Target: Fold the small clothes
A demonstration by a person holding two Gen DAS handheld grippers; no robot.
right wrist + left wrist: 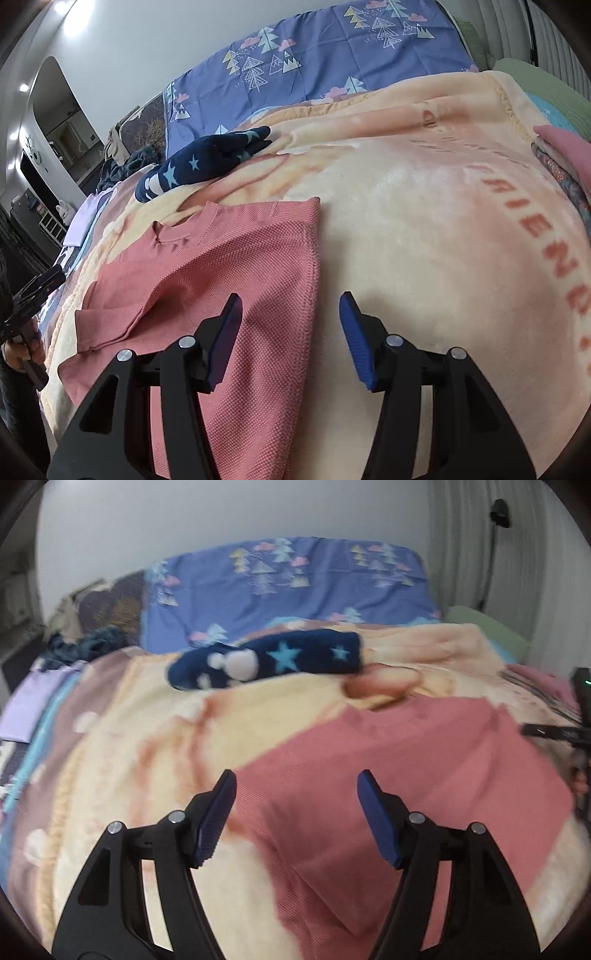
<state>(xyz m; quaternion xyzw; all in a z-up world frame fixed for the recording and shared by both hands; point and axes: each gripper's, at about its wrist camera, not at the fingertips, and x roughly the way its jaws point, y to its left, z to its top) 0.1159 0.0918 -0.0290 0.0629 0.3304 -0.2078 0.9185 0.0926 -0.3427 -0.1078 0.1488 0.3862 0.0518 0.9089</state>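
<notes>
A small pink knit shirt (pixel 221 280) lies flat on a cream plush blanket (pixel 424 240), neck toward the far side and one short sleeve out to the left. It also shows in the left wrist view (pixel 406 775). My right gripper (pixel 290 310) is open and empty, hovering over the shirt's right edge. My left gripper (pixel 295 786) is open and empty above the shirt's left part. The left gripper also shows at the left edge of the right wrist view (pixel 33 291).
A navy star-patterned garment (pixel 266 661) lies on the blanket beyond the shirt. A blue tree-print sheet (pixel 288 587) covers the far bed. Folded pink clothes (pixel 569 155) are stacked at the right. Dark clothes (pixel 85 646) are piled at the far left.
</notes>
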